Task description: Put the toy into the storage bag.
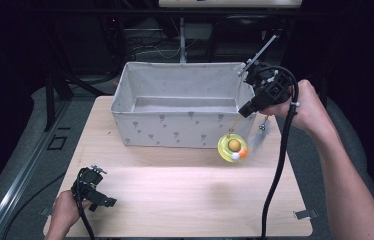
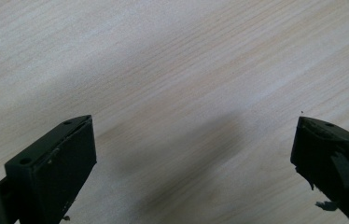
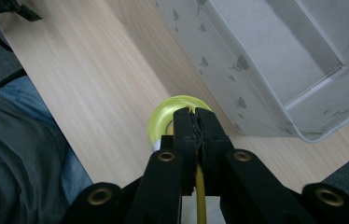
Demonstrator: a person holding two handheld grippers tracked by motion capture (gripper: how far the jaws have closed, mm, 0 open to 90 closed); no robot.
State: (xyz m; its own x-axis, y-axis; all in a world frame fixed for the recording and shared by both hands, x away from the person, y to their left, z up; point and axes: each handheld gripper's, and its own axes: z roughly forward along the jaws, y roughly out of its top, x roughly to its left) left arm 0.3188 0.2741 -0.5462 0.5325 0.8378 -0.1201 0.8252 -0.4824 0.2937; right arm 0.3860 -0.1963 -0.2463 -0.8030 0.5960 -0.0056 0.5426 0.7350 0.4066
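The right gripper (image 1: 247, 111) is clamped on the thin yellow stalk of a cat toy (image 1: 233, 147) — a yellow ring with small balls and what looks like a feather — which hangs just in front of the grey fabric bin (image 1: 185, 134), near its right end. This reads as the lift-and-carry step: next the toy must rise above the rim and swing in over the bin before the jaws let go. The left gripper (image 2: 193, 154) rests near the front left corner of the table (image 1: 185, 200), jaws apart and holding nothing.
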